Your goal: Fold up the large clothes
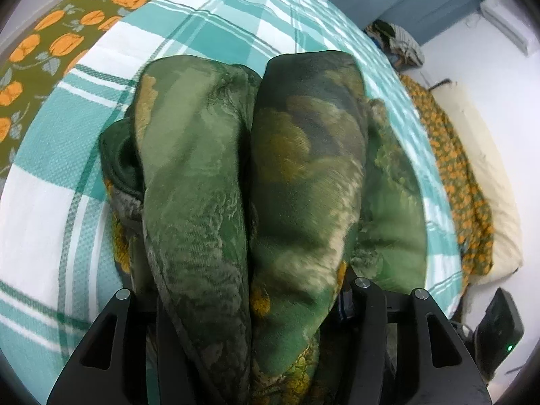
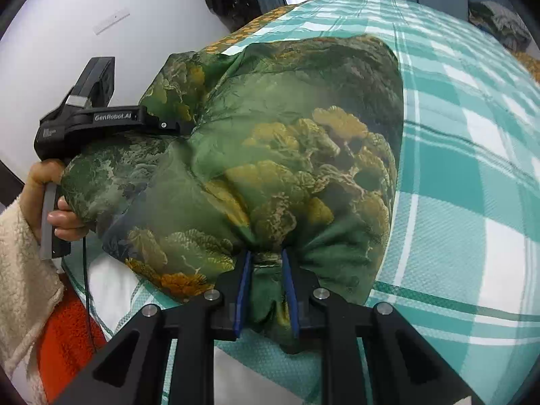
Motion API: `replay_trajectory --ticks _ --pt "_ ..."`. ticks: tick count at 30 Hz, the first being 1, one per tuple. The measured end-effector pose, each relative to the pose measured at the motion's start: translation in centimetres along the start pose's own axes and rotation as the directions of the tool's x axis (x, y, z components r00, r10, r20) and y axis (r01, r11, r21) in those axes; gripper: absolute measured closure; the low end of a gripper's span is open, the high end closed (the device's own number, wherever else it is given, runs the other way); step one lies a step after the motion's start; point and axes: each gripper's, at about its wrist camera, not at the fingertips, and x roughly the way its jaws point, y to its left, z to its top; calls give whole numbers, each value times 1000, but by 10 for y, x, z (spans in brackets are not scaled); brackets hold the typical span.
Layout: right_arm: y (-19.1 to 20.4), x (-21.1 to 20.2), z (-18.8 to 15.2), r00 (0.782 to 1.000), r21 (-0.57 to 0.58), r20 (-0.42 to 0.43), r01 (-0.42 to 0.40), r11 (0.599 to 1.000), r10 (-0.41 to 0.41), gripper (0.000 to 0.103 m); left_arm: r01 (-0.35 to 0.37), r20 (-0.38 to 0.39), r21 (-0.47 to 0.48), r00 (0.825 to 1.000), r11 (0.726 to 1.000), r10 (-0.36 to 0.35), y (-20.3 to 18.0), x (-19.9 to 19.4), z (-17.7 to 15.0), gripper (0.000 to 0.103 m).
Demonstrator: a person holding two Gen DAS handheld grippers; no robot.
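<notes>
Right wrist view: right gripper (image 2: 266,290) clamped on a gathered bunch of the green garment (image 2: 287,155), blue pads (image 2: 243,290) pinching a wad of cloth. Left gripper (image 2: 168,125) sits at the garment's far-left edge, held by a hand (image 2: 50,199) in a fleece sleeve (image 2: 23,270); fabric draped over and around its front, so whether those jaws actually bite I cannot tell. Left wrist view no help either: cloth hangs in two thick folds over the left gripper's front, fingers buried.

Garment lies bunched on the checked bedcover (image 2: 472,168), partly lifted between the two grippers, near the bed's edge.

Handling, my guess: thin, silky printed weave w/ sheen, so light, very soft, prob. slippery. Zero stiffness; billows and sags wherever unsupported. Grab at hems or corners w/ a gathered bite, not one single layer, or it'll slide out of the pads.

Orientation: long axis seems to run roughly btwn the two grippers, left-to-right across right wrist view, w/ bulk mounding away toward the bed's far side. Which end is neck or hem: can't tell, too crumpled.
</notes>
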Motion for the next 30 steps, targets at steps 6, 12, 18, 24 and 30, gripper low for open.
replay_trajectory --ticks 6,12,18,24,30 --pt "40 -63 33 992 -110 126 22 994 -8 74 106 59 -79 993 991 -102 5 -59 -15 27" --pt "93 -36 78 975 -201 118 -162 966 188 74 91 177 -214 983 973 -53 67 -93 -42 18" --pt "121 48 71 989 -184 -39 -146 972 141 74 228 191 -324 966 918 -173 108 -72 -53 15" --pt "132 48 64 996 -213 2 -85 973 88 75 352 123 -246 935 903 -331 84 -37 -36 11" --pt "135 48 55 999 -244 37 -26 969 37 75 137 -21 -106 990 985 -140 51 -5 -26 1"
